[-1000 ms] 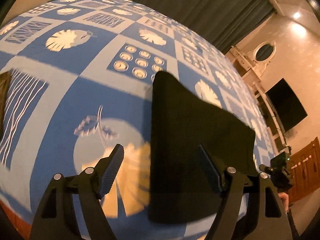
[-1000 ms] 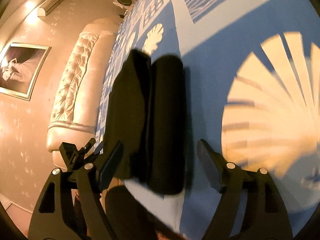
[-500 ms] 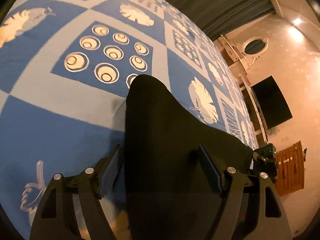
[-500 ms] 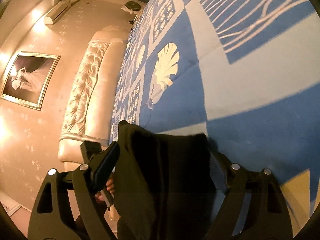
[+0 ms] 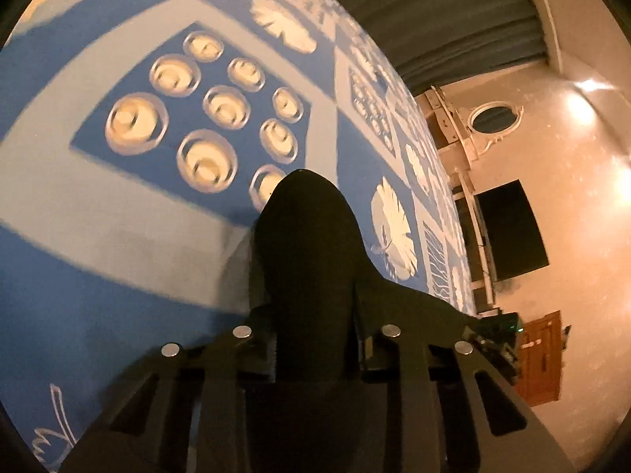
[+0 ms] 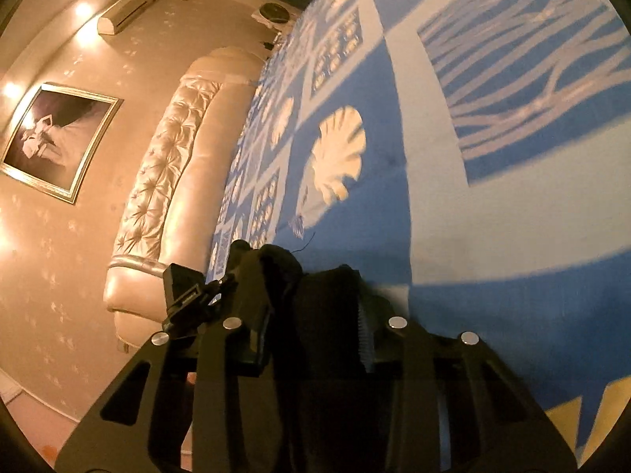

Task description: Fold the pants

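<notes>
Since the earlier frames both grippers have come forward over the pants, and their jaws, which stood wide apart, are now closing with cloth between them.

The left gripper (image 5: 313,339) has a thick fold of the black fabric pants (image 5: 307,252) between its jaws; the ribbed pads seem to press on the cloth on both sides. The pants lie on the blue bed cover with white shell and ring patterns (image 5: 118,244), and they run straight ahead from these jaws, along the line of the fingers, to a rounded far end.

The right gripper (image 6: 311,335) grips the other near corner of the same pants (image 6: 327,295), where the cloth is bunched in several layers.

Both hands look equally near, each at one corner of the near edge. I judge that the coming fold must carry this edge forward, along the long axis, toward the far end.
</notes>
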